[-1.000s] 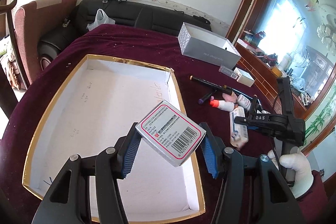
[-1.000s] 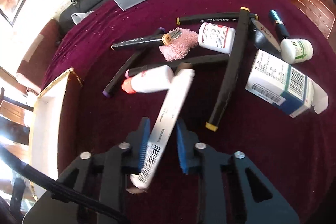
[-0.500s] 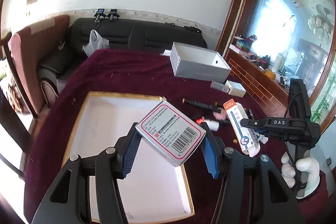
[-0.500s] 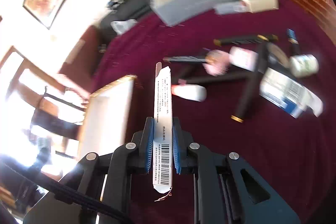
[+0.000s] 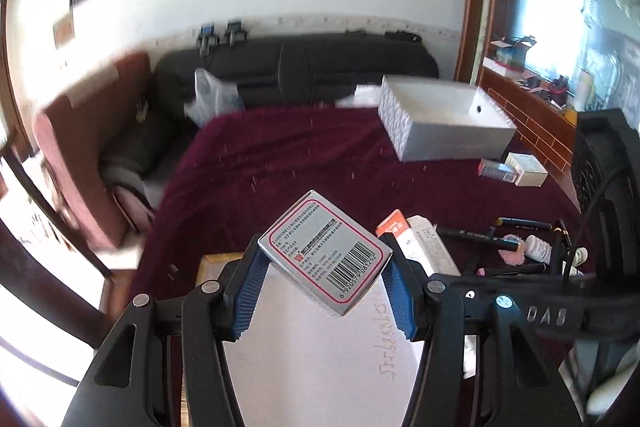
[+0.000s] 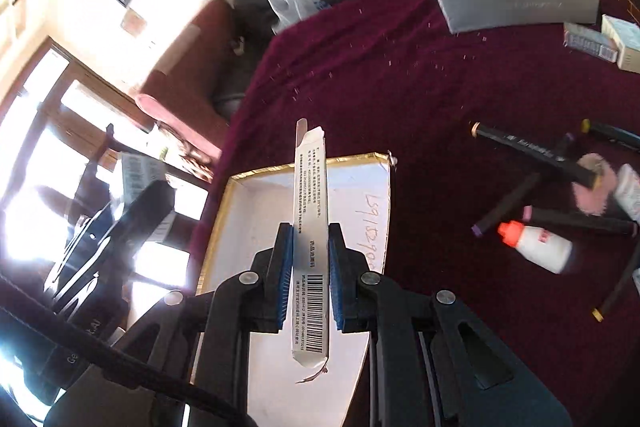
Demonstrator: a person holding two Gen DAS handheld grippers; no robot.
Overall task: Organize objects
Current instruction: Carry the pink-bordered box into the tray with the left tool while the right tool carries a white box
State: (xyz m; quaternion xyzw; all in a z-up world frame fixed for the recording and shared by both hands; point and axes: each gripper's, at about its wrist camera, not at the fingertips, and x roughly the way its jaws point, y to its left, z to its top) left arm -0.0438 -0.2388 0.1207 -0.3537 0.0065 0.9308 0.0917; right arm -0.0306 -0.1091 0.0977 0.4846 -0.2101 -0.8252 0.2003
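My left gripper [image 5: 323, 267] is shut on a silver medicine box [image 5: 324, 255] with a red border and a barcode, held tilted above the near end of a white tray with a gold rim [image 5: 216, 259]. My right gripper [image 6: 310, 239] is shut on a long flat white carton [image 6: 311, 187] that stands on edge over the same tray [image 6: 248, 211]. In the left wrist view that carton [image 5: 424, 247] shows its orange end just right of my left fingers. The left gripper's dark body [image 6: 148, 203] appears at the left of the right wrist view.
On the maroon cloth to the right lie several black markers [image 6: 532, 151], a white bottle with an orange cap [image 6: 536, 247] and a pink puff [image 6: 592, 187]. A grey open shoebox [image 5: 444, 123] and small cartons [image 5: 524, 169] sit at the back. A black sofa [image 5: 312, 67] stands behind the table.
My right gripper lifted the long carton off the cloth and carried it left over the tray. My left gripper rose with the silver box, and the tray sank low in its view.
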